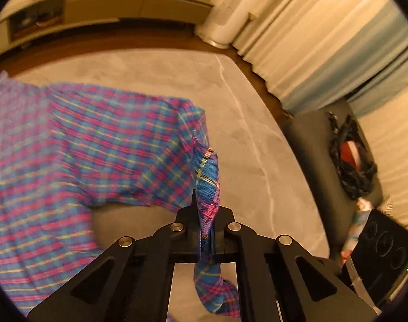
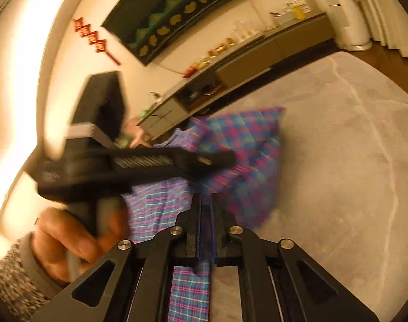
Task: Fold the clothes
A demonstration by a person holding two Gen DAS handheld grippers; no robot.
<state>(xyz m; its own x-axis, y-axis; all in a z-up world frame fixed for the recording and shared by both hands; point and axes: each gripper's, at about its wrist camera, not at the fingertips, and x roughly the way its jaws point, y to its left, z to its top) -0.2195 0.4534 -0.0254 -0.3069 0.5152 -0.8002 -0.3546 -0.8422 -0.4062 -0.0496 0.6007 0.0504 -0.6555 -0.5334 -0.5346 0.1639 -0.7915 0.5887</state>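
A blue, pink and yellow plaid garment (image 1: 96, 147) hangs lifted above the grey marble table (image 1: 244, 102), blurred by motion. My left gripper (image 1: 205, 214) is shut on a strip of its edge, which passes between the fingers and hangs below. In the right wrist view my right gripper (image 2: 205, 201) is shut on another part of the plaid garment (image 2: 244, 155), with cloth trailing below the fingers. The left gripper (image 2: 222, 158) shows there too, held in a hand at the left, close to the right one, its tip against the cloth.
A long low cabinet (image 1: 109, 8) with small items runs along the far wall. Curtains (image 1: 324, 40) hang at the right. A dark seat (image 1: 324, 161) holds a black bag (image 1: 351, 158). A black device (image 1: 383, 255) sits at the lower right. The grey tabletop (image 2: 338, 161) spreads right.
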